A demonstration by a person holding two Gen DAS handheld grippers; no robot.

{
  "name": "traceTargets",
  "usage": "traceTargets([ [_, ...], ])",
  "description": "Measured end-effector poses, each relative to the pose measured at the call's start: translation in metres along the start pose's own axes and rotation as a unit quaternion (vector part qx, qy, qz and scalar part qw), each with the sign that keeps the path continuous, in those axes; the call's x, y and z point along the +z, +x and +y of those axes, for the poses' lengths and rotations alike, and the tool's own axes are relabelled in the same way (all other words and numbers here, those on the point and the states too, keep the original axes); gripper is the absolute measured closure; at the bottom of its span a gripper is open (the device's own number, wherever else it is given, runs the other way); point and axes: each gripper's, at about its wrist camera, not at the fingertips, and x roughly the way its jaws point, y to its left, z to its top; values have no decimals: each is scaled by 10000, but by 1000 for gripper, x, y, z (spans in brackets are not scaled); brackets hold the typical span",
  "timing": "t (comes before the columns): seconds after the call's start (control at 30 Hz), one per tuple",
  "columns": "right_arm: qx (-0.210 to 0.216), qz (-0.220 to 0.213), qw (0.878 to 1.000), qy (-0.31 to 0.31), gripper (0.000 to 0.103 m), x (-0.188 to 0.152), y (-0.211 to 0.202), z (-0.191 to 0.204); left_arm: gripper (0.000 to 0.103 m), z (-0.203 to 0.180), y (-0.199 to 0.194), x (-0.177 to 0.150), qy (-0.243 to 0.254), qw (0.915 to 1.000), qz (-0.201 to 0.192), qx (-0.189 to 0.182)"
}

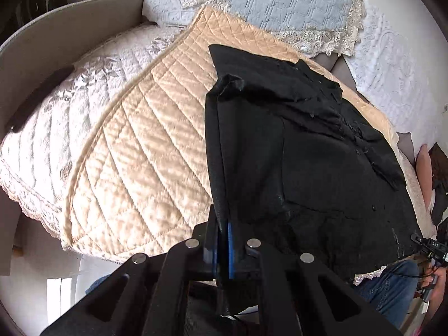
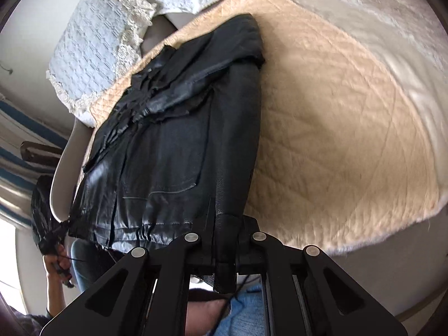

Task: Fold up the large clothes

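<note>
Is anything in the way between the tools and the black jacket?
No. Both tools already pinch the black jacket at its near corners: the left tool and the right tool. It lies on the beige quilt.

The only lettering stands on a small black device at the right edge of the left wrist view, just past the hem corner of the black jacket. It shows tiny white characters that look like "DAS", too small to be sure. The right wrist view carries no writing that can be read.
</note>
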Motion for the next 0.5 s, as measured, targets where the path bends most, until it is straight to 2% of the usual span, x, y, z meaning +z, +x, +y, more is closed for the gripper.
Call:
traceTargets([
  [0.13,215,-39,9996,184,95,3,-2,-5,98,3,-10,-1,-165,9994,-144,-258],
  [0.27,632,-215,9977,151,95,10,-14,4,98,4,-28,13,-318,9967,-331,-674],
  [0.4,1146,-585,9916,114,95,36,-32,22,98,-8,-41,45,-423,9901,-647,-1174],
  [0.5,1419,-884,9859,37,95,68,-45,39,98,-13,-42,80,-557,9837,-916,-1444],
])
